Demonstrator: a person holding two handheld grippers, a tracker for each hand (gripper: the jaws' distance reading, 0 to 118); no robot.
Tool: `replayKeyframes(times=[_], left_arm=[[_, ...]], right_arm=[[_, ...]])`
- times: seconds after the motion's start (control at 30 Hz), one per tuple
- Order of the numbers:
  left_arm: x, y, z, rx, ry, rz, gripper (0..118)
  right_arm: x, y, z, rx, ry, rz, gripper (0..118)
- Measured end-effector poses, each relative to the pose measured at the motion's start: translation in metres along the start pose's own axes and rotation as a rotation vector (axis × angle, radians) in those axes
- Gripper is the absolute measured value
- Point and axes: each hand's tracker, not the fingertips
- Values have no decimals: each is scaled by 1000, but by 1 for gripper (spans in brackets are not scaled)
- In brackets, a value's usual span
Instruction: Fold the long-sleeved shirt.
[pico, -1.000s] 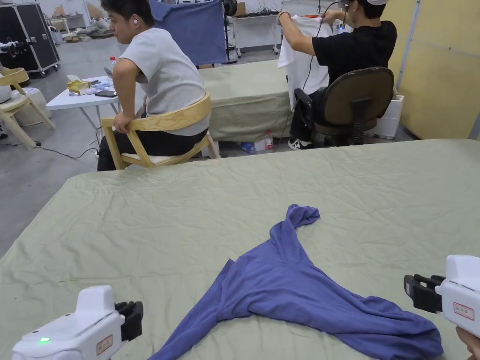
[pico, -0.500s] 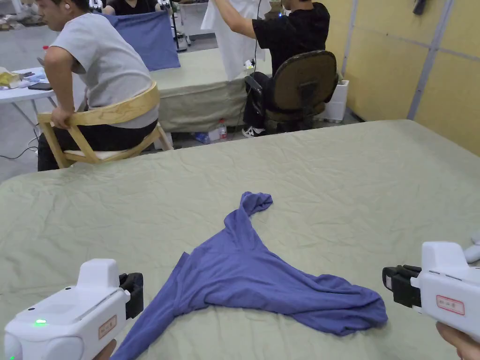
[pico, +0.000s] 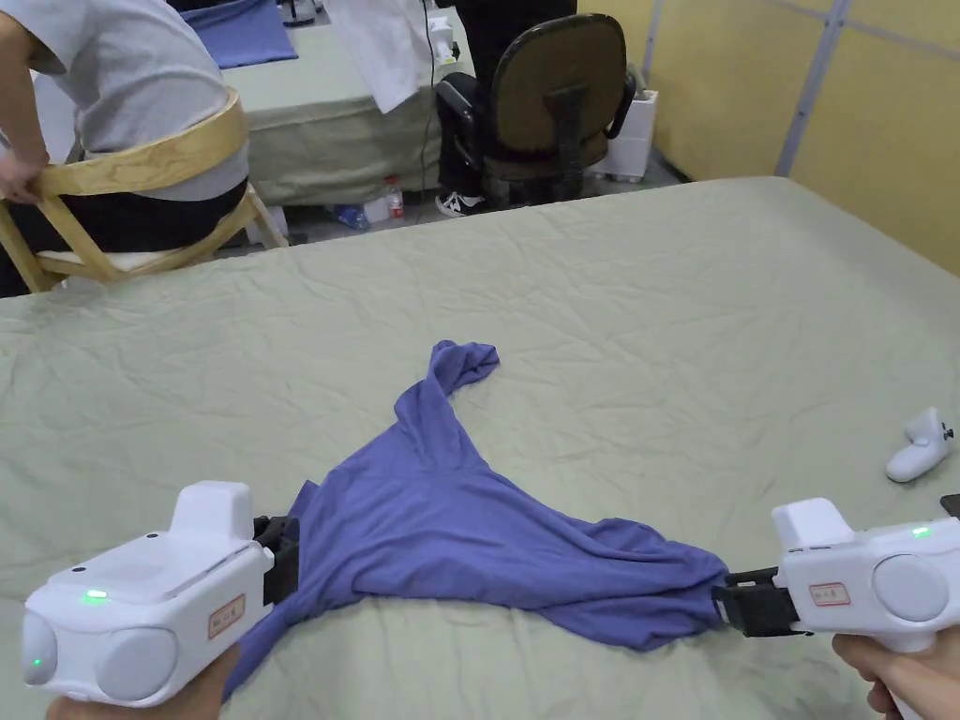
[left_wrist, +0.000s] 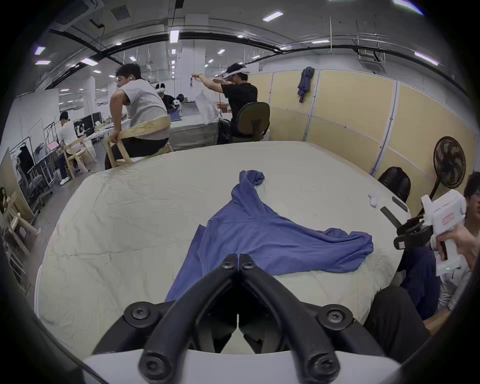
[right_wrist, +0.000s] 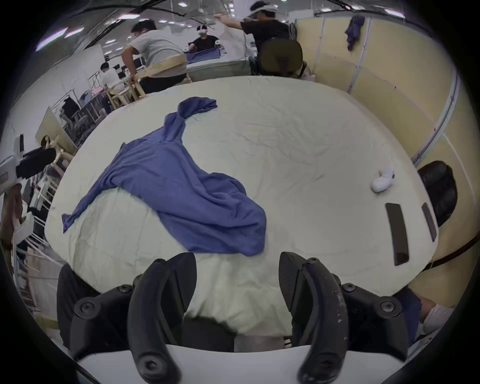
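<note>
A blue long-sleeved shirt (pico: 450, 511) lies crumpled on the green-covered table (pico: 675, 300), one part twisted toward the far side and a sleeve trailing to the near left. My left gripper (pico: 281, 561) hovers at the shirt's left edge. In the left gripper view its jaws (left_wrist: 238, 259) are shut together with nothing between them, just above the sleeve (left_wrist: 187, 272). My right gripper (pico: 736, 600) sits at the bunched right end of the shirt. In the right gripper view it (right_wrist: 237, 275) stands open, and the shirt (right_wrist: 181, 187) lies just beyond the tips.
A white controller (pico: 923, 448) and a dark phone (right_wrist: 397, 231) lie near the table's right edge. Beyond the far edge sit people on a wooden chair (pico: 141, 169) and an office chair (pico: 553, 94). A yellow partition (pico: 844, 103) stands at the right.
The head camera has tilted down and to the right. Both grippers have closed in on the shirt, the left to its left edge, the right to its bunched right end. The shirt lies as before.
</note>
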Motion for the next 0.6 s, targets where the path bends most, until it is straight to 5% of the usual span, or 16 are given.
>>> replayKeyframes(times=[0.43, 0.53, 0.6], left_arm=[[0, 8, -60, -90, -12, -12, 0], [-2, 6, -68, -105, -15, -7, 0], [-5, 7, -76, -124, -23, -14, 0]], right_arm=[[15, 13, -123, -119, 56, 25, 34], [22, 13, -120, -89, 99, -82, 14], [20, 11, -114, -65, 75, -76, 11]])
